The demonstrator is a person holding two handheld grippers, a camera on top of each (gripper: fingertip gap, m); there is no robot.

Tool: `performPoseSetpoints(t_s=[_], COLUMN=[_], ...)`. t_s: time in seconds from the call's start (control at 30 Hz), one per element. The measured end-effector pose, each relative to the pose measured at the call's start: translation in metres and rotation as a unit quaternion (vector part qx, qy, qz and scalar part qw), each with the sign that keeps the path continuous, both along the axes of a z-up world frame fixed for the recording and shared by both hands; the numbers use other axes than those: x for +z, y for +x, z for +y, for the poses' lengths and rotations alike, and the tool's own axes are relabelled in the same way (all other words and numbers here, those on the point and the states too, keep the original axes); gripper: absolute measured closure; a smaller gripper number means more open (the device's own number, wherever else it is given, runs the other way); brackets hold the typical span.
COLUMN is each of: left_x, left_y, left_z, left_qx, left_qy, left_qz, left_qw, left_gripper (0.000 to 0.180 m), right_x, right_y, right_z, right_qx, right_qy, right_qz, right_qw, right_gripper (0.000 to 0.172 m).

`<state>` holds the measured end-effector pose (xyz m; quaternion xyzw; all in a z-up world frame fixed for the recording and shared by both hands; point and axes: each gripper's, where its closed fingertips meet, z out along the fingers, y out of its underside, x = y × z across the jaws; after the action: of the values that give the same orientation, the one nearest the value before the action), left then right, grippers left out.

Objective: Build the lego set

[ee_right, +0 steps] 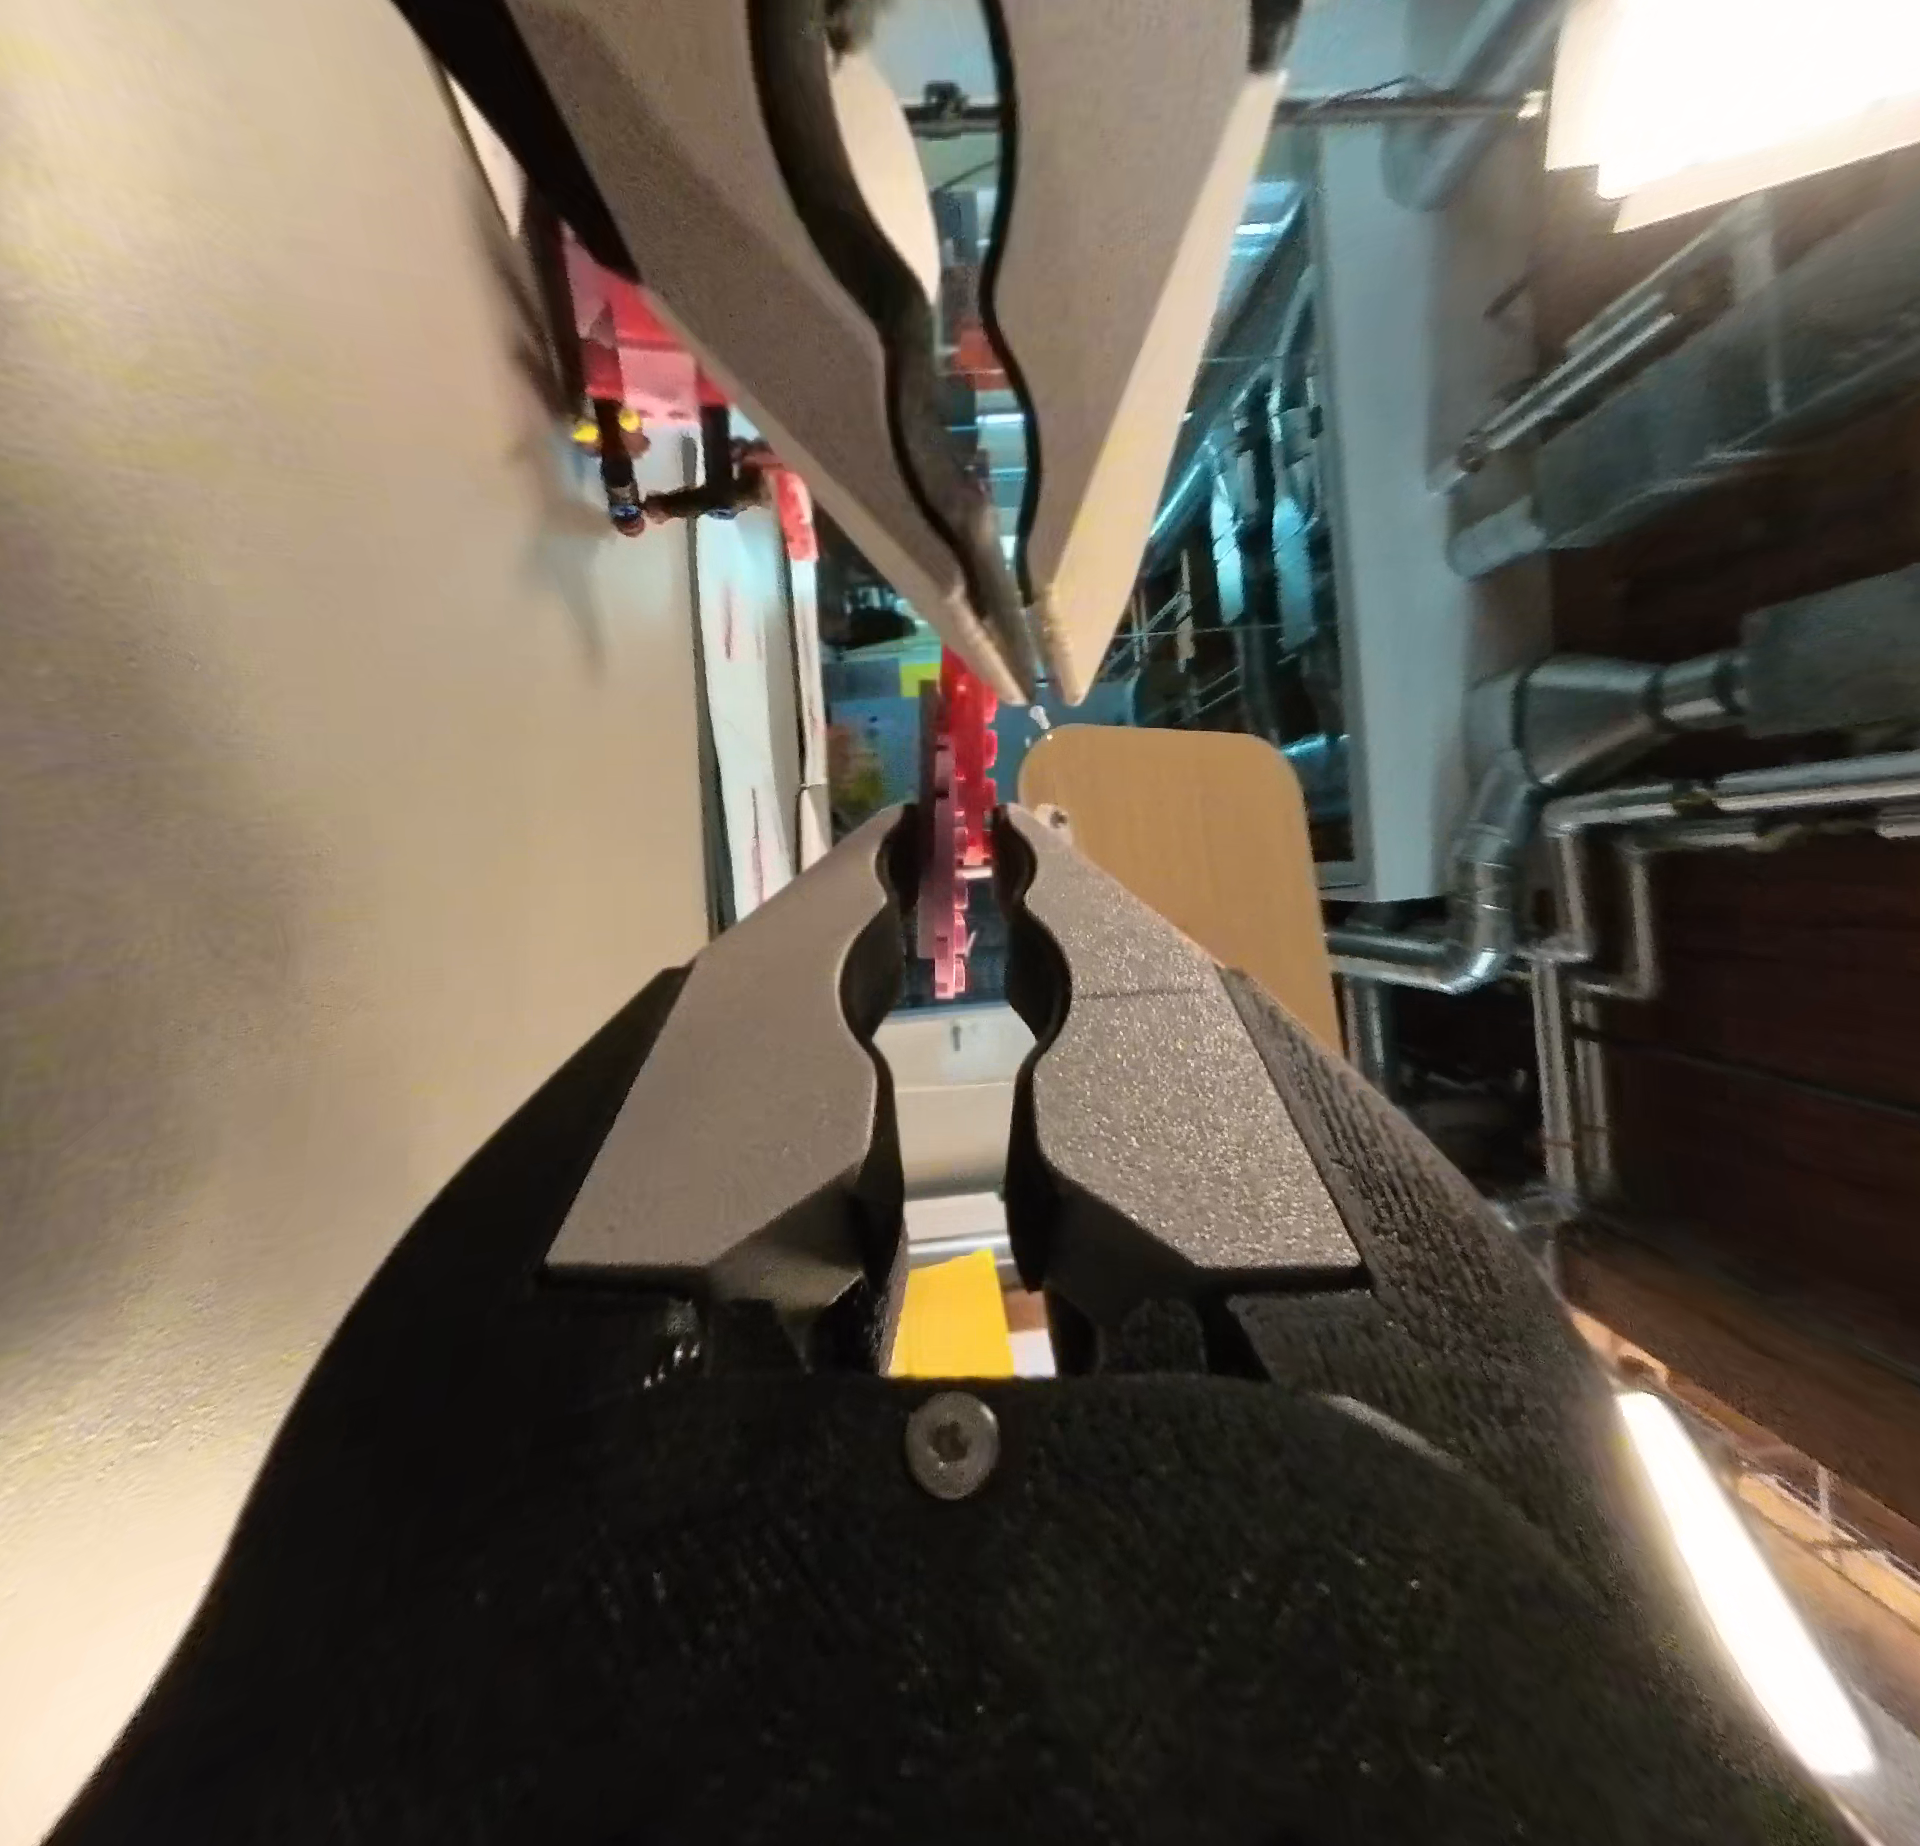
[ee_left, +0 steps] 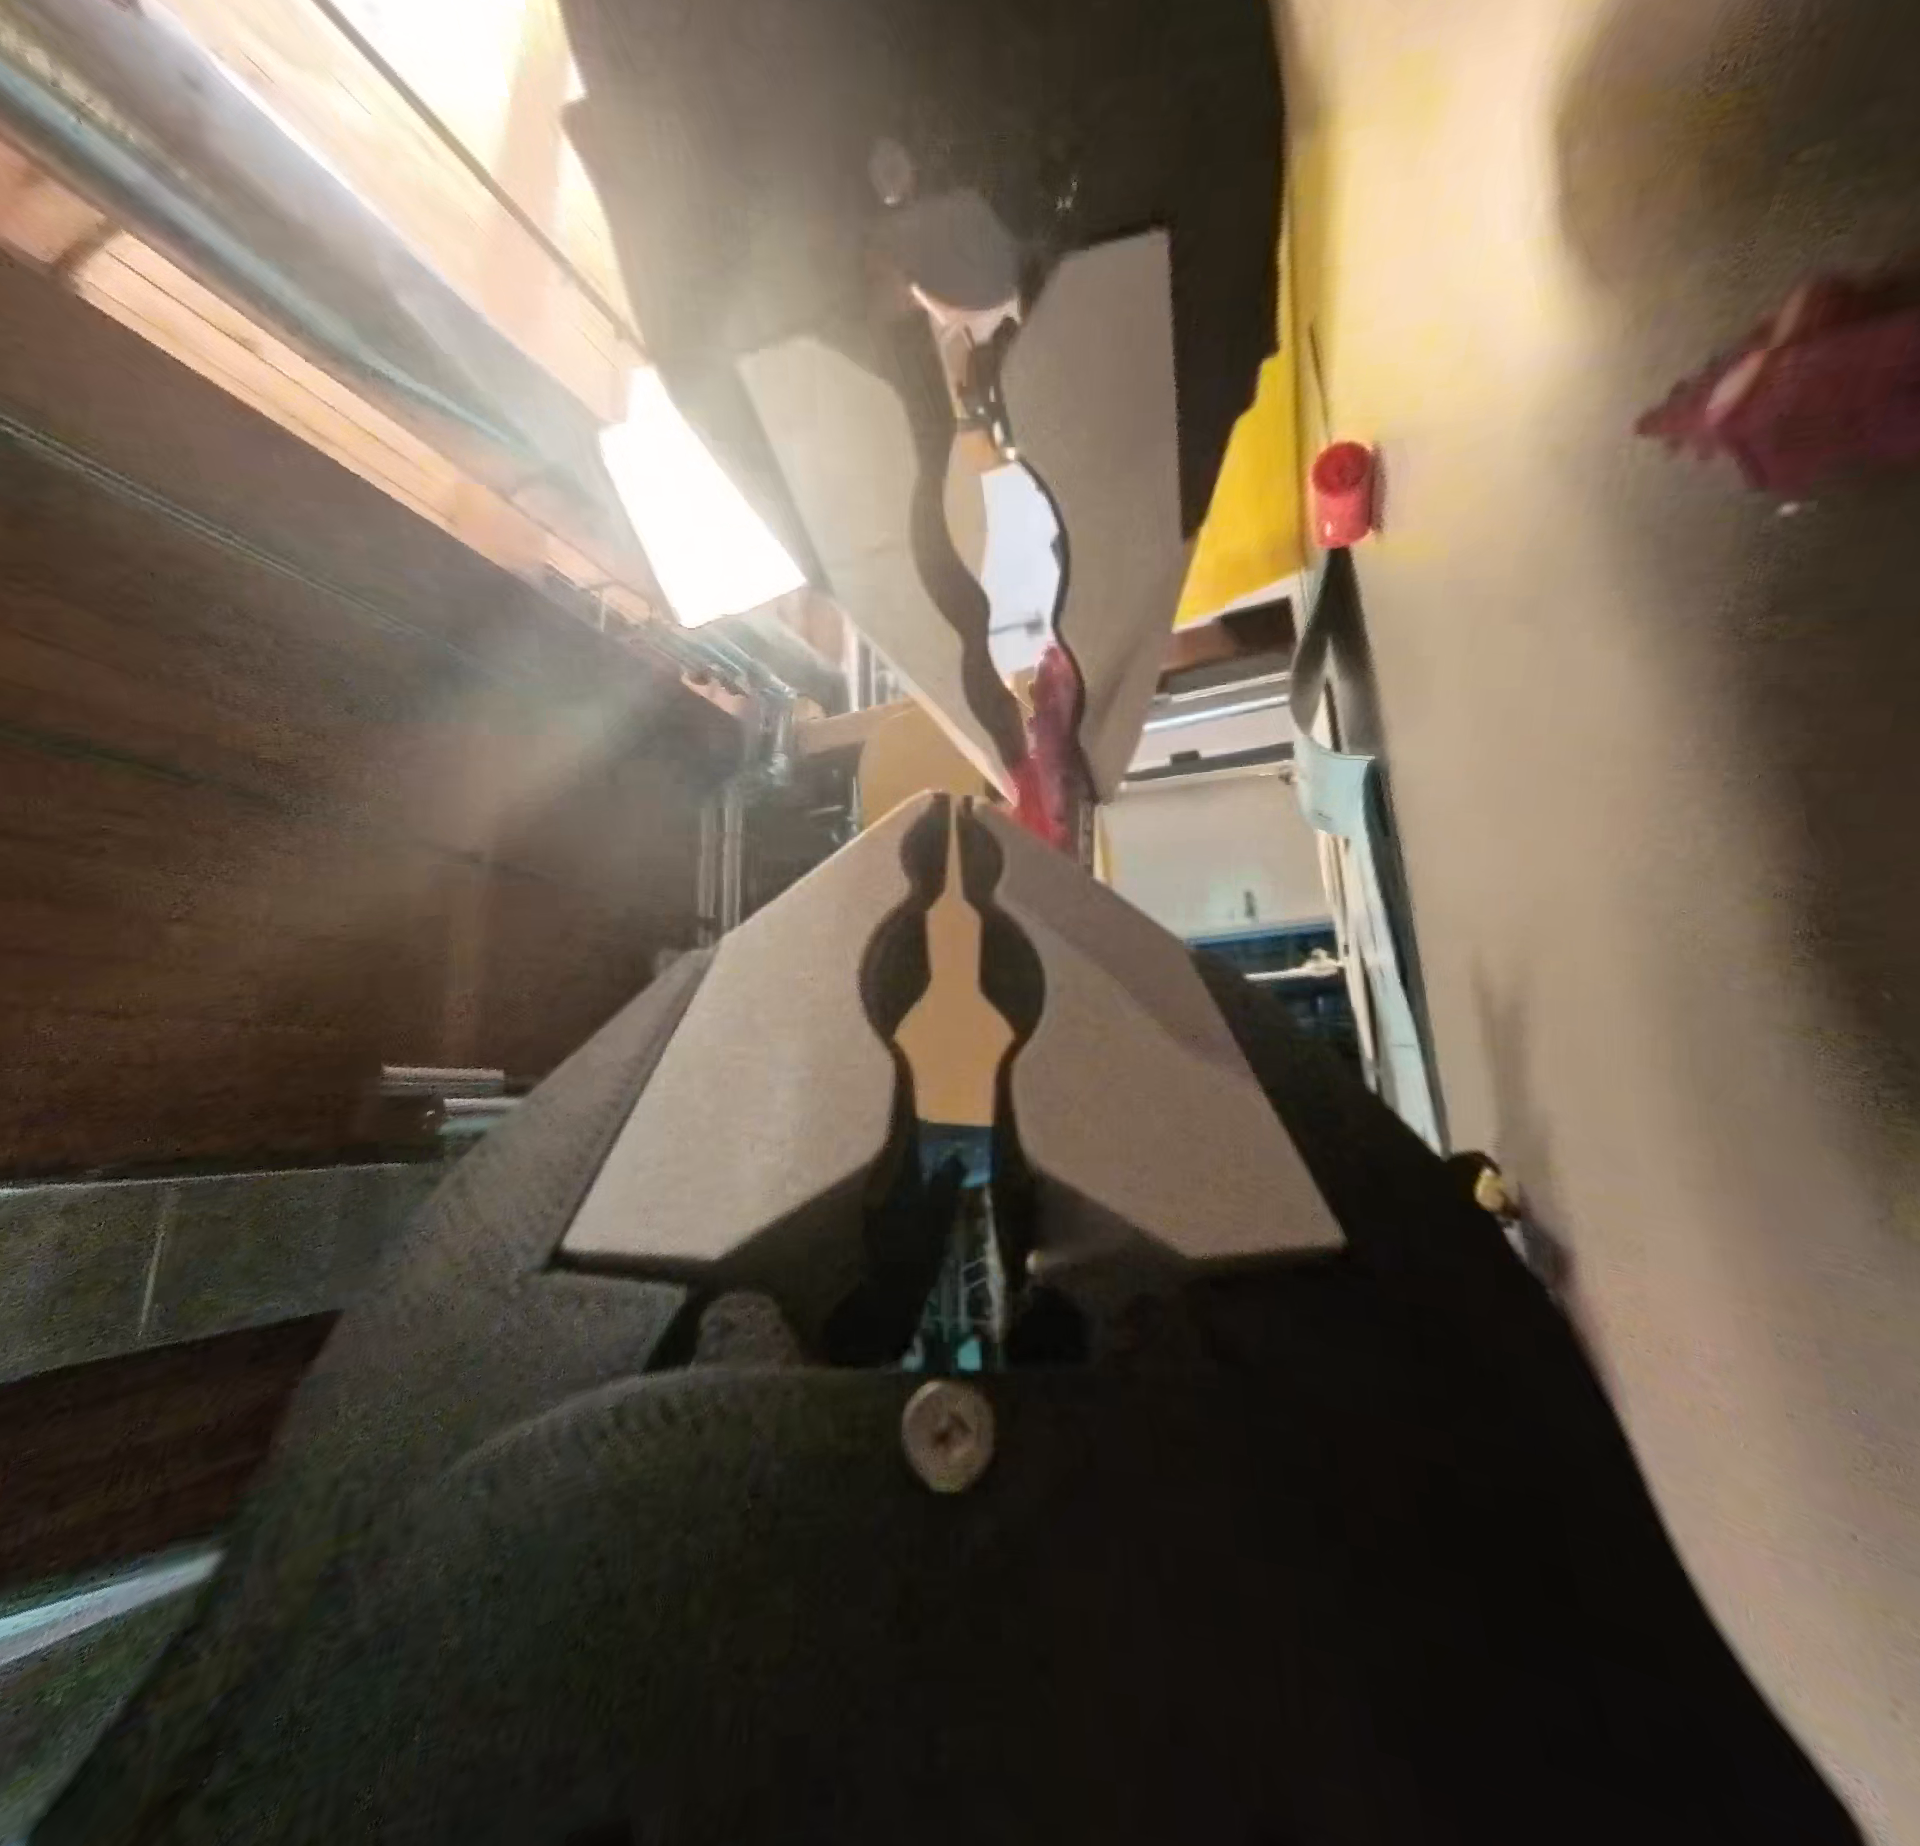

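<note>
Left wrist view: left gripper has its jaws pressed together at the tips, nothing btwn them; only the tan chair back shows thru the wavy slot lower down. Right gripper comes in from above, just beyond the left tips, pinching a red-pink studded brick plate that hangs edge-on right beside the left gripper's tips; whether it touches them I can't tell. To the right of the plate runs a cream tabletop, w/ a small red cylinder piece and a blurred dark-red piece on it.

Right wrist view: right gripper clamps the same plate edge-on, both pads against its faces, studs facing the right pad. Left gripper points in from above, tips closed, just past the plate's far end. Right of the plate, a tan wooden chair back; left of it the tabletop w/ more red bricks.
</note>
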<state>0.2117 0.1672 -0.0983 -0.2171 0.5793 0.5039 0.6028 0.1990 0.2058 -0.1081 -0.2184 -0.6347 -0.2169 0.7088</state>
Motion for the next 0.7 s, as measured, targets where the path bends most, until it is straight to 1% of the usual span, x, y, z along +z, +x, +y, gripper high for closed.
performPoseSetpoints(t_s=[0.13,0.17,0.23,0.3,0.37,0.43,0.57,0.7], left_x=[0.005,0.005,0.008,0.009,0.012,0.015,0.011,0.009], left_y=[-0.006,-0.008,-0.013,-0.013,-0.015,-0.020,-0.020,-0.022], left_z=[0.004,0.006,0.010,0.011,0.012,0.015,0.015,0.019], left_qx=[0.009,0.015,0.027,0.031,0.041,0.052,0.045,0.058], left_qy=[-0.020,-0.033,-0.036,-0.028,-0.004,0.009,-0.023,-0.028], left_qz=[-0.029,-0.035,-0.047,-0.044,-0.037,-0.035,-0.042,-0.039], left_qw=[0.999,0.999,0.998,0.998,0.998,0.998,0.998,0.997], left_gripper=[0.174,0.170,0.171,0.172,0.180,0.180,0.176,0.176], right_x=[0.002,0.003,0.002,0.002,0.004,0.005,0.004,-0.002], right_y=[0.000,0.000,0.000,-0.001,-0.001,-0.001,0.000,-0.001], right_z=[-0.002,-0.002,-0.002,-0.003,-0.006,-0.006,-0.003,-0.003], right_qx=[0.004,0.004,0.001,0.004,0.008,0.008,0.001,0.005], right_qy=[0.014,0.015,0.020,0.023,0.031,0.039,0.039,0.019], right_qz=[0.004,0.004,0.002,0.001,0.004,0.005,0.003,-0.009], right_qw=[1.000,1.000,1.000,1.000,0.999,0.999,0.999,1.000], right_gripper=[0.161,0.161,0.161,0.161,0.162,0.161,0.161,0.162])
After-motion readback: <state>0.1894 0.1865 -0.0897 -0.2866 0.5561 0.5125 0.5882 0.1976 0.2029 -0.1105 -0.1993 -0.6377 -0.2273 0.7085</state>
